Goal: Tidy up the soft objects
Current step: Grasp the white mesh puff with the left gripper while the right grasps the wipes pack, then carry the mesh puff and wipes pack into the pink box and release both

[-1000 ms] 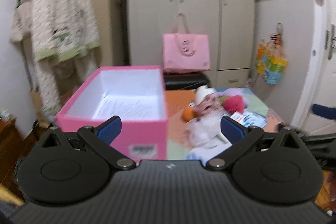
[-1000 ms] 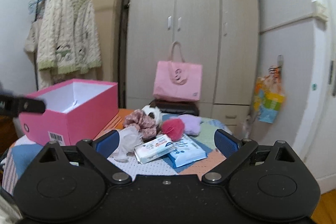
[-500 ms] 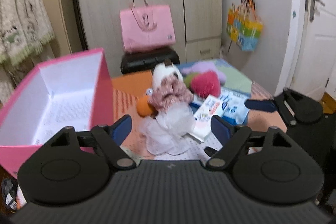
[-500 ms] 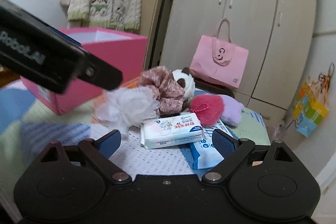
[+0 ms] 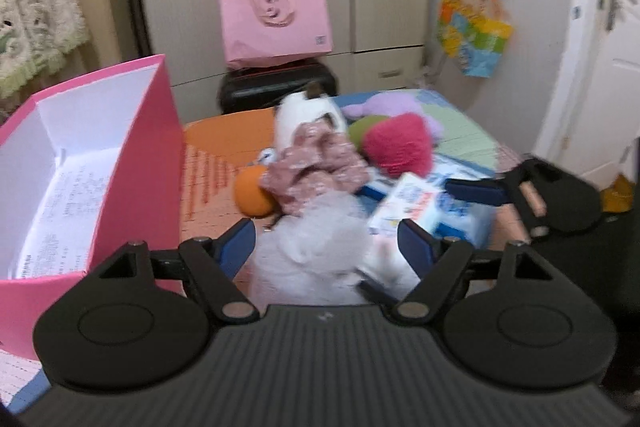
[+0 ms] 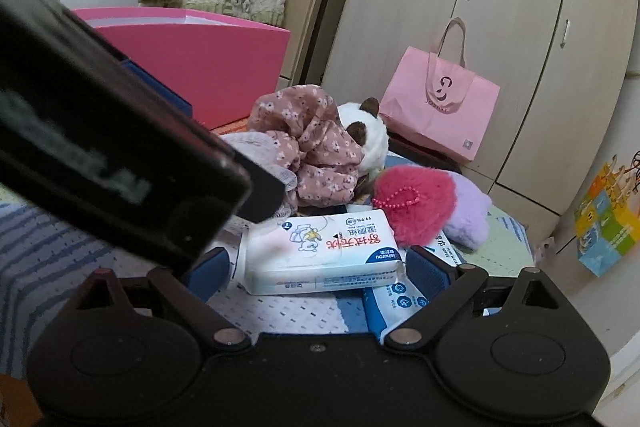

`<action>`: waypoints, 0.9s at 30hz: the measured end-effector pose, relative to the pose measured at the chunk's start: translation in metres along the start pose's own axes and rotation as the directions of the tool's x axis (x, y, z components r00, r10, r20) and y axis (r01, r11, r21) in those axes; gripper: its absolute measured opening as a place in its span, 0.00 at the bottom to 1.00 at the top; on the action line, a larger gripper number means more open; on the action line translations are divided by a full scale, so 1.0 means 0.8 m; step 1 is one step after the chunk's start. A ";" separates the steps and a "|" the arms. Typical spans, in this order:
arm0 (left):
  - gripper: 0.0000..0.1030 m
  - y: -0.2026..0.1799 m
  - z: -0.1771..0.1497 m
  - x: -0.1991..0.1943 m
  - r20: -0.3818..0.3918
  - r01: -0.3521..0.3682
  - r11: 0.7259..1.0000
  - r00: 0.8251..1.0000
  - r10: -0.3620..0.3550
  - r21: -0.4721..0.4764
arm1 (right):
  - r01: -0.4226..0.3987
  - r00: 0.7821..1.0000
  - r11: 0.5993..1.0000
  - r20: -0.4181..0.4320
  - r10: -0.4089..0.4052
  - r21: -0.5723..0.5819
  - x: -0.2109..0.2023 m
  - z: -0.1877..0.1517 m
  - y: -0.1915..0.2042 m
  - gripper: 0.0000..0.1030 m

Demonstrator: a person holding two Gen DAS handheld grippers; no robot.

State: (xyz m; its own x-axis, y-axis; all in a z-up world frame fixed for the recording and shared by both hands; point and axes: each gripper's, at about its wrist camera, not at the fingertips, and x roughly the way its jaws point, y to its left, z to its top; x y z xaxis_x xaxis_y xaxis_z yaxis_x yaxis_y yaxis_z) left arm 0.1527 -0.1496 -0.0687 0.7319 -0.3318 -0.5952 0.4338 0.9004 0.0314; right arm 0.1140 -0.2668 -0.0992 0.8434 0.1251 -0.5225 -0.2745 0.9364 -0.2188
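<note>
Both grippers same build: matte black plastic, ribbed flat deck in the middle, round disc housing w/ raised ring each side, triangular cut-outs above the discs, angled link arms on silver pivot screws. Left gripper: blue pads at the fingertips. Right gripper: same blue pads, small screw centred on the deck edge. Left unit's black side, seen from right wrist cam, carries blurred white lettering, unreadable
</note>
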 end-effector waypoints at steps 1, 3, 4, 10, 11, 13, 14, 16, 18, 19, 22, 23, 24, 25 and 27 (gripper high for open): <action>0.75 0.002 -0.001 0.005 -0.011 -0.005 1.000 1.000 0.005 -0.010 | -0.009 1.000 1.000 -0.005 0.009 0.005 0.001 0.001 -0.003 0.94; 0.75 0.009 -0.004 0.018 -0.041 -0.003 0.998 0.999 0.001 -0.057 | -0.026 1.000 1.000 -0.015 0.027 0.010 0.004 0.003 -0.006 0.95; 0.76 0.013 -0.006 0.027 -0.051 -0.005 0.996 0.999 0.000 -0.093 | -0.028 0.999 0.999 -0.022 0.028 0.024 0.007 0.004 -0.007 0.95; 0.62 0.036 -0.024 0.047 -0.036 0.007 0.967 0.999 -0.017 -0.256 | -0.035 0.999 0.997 -0.014 0.036 0.069 0.007 0.000 -0.009 0.86; 0.58 0.037 -0.024 0.046 -0.029 0.006 0.967 0.999 -0.014 -0.254 | -0.024 1.000 0.997 -0.009 0.025 0.071 0.009 0.000 -0.011 0.83; 0.48 0.038 -0.025 0.046 -0.032 0.023 0.966 0.999 -0.033 -0.259 | -0.011 1.000 0.998 -0.003 0.011 0.067 0.009 0.000 -0.009 0.81; 0.46 0.038 -0.025 0.046 -0.032 0.029 0.967 0.999 -0.038 -0.255 | -0.004 1.000 0.998 -0.001 0.004 0.062 0.009 -0.001 -0.007 0.81; 0.41 0.037 -0.025 0.045 -0.032 0.026 0.965 0.999 -0.036 -0.259 | 0.010 1.000 0.999 0.008 -0.011 0.054 0.007 -0.001 -0.004 0.80; 0.40 0.037 -0.025 0.041 -0.023 0.018 0.964 0.999 -0.025 -0.265 | 0.015 1.000 0.998 0.019 -0.017 0.065 0.005 -0.002 -0.004 0.80; 0.40 0.036 -0.025 0.039 -0.016 0.017 0.965 1.000 -0.022 -0.261 | 0.018 1.000 0.997 0.024 -0.020 0.076 0.004 -0.003 -0.005 0.80; 0.40 0.035 -0.026 0.032 -0.017 0.035 0.965 0.999 -0.041 -0.258 | 0.022 0.999 0.992 0.034 -0.027 0.120 0.000 -0.003 -0.009 0.80; 0.40 0.035 -0.026 0.029 -0.021 0.040 0.966 0.999 -0.047 -0.255 | 0.022 0.999 0.991 0.034 -0.026 0.134 -0.002 -0.003 -0.009 0.80; 0.40 0.035 -0.025 0.026 -0.024 0.047 0.967 0.998 -0.055 -0.251 | 0.024 0.999 0.989 0.035 -0.029 0.145 -0.002 -0.003 -0.009 0.80; 0.40 0.035 -0.025 0.021 -0.025 0.052 0.968 0.998 -0.060 -0.247 | 0.028 0.999 0.987 0.036 -0.034 0.159 -0.005 -0.003 -0.009 0.80; 0.40 0.035 -0.023 0.011 -0.033 0.059 0.971 0.997 -0.068 -0.231 | 0.026 0.999 0.982 0.027 -0.032 0.190 -0.010 -0.003 -0.009 0.80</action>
State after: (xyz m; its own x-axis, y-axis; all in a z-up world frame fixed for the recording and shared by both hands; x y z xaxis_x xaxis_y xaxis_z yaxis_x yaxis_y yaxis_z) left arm 0.1613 -0.1220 -0.0879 0.6829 -0.3828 -0.6222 0.3430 0.9200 -0.1895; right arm 0.1087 -0.2752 -0.0953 0.8640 0.1044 -0.4926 -0.1601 0.9845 -0.0720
